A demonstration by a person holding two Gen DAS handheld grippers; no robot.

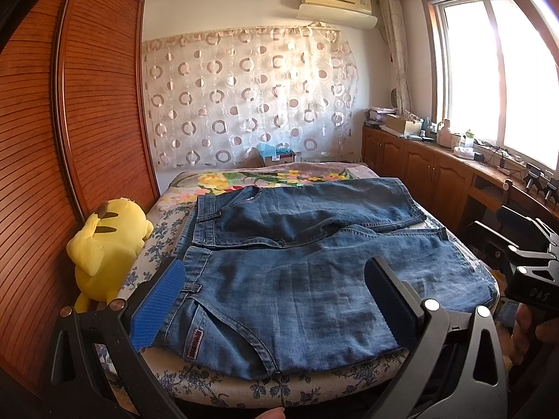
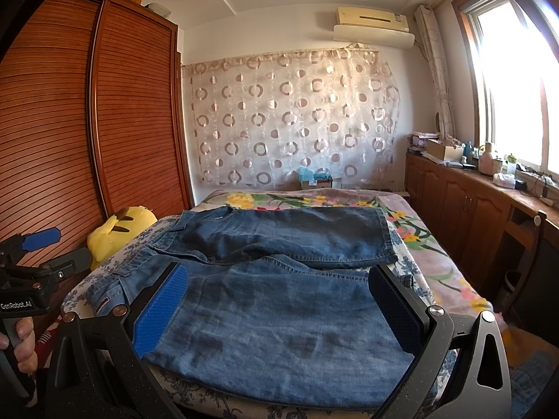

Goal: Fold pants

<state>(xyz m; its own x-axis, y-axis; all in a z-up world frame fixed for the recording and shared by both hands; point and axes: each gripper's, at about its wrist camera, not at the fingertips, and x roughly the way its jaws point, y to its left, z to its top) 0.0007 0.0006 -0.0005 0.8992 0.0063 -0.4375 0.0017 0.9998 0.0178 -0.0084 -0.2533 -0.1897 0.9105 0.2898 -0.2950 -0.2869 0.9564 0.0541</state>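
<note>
- Pants made of blue jean cloth lie spread out on the bed, with the two legs side by side.
- One leg lies close to the near edge of the bed. The other leg lies farther back on the bed, next to the flower blanket.
- The waist end of the pants points to the side of the bed where the yellow plush toy sits.
- The left gripper is over the near leg, close to the waist end of the pants. Its two fingers are spread wide apart and they grab nothing.
- One finger has a blue pad and sits by the waistband. The other finger is dark.
- The right gripper is over the same near leg, farther from the waist. Its fingers are spread wide too, and they hold nothing.
- A hand holds the handle of the left gripper, beside the bed.
- The plush toy leans between the bed and the brown wardrobe.
- A curtain with circles hangs on the wall past the far end of the bed.
- Brown cabinets stand under the bright window, on the other side of the bed from the toy.
</note>
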